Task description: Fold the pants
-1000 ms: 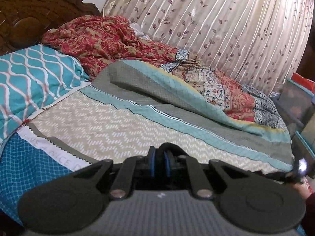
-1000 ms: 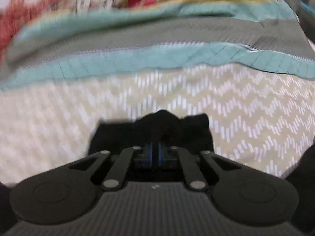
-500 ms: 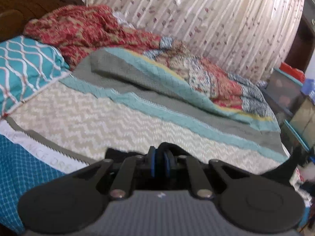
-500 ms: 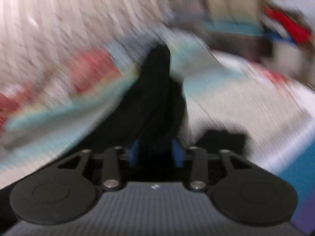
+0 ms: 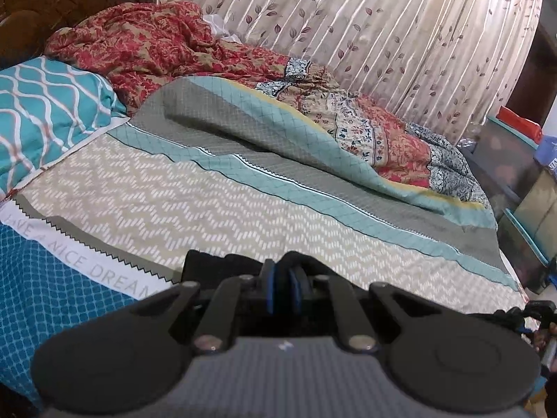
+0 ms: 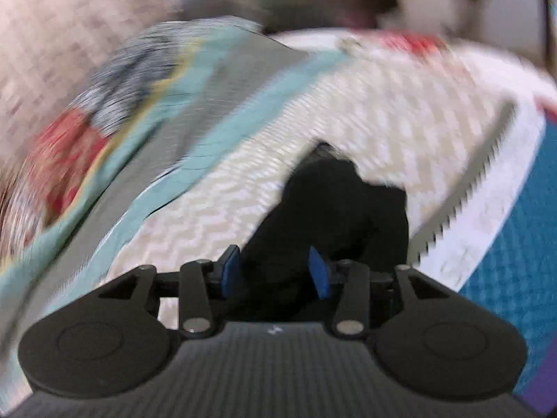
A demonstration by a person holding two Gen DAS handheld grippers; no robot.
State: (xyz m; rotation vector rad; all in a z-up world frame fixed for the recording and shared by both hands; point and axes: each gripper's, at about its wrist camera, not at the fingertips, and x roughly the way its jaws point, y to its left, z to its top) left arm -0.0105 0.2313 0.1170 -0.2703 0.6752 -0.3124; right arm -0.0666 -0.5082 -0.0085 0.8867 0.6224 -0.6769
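On the near part of the bed, over the beige chevron-patterned bedsheet [image 5: 195, 209], lay the black fabric pants [image 6: 330, 216], a dark bunched mass between the two tools. The left tongs [image 5: 282, 287] were pinched nearly closed on a fold of that black cloth, which bulged just above their blue pads. The right tongs [image 6: 275, 271] were about half spread and opening, blue pads apart with the black cloth lying between them and no clear pressure on it.

The risk from here, as I judge it, was a lopsided fold: with one side let go and the other clamped, any pull by the left tool could drag the cloth and skew the layers. The cloth might also snag on the opening right pads and lift away with them.

The left view was sharp and showed the room: the red floral quilt [image 5: 146, 48], the teal wave-patterned pillow [image 5: 45, 111] and the cream leaf-print curtain [image 5: 383, 35], but only a sliver of the pants. The right view showed more of the garment's heap, though heavy blur probably hid its true edges.
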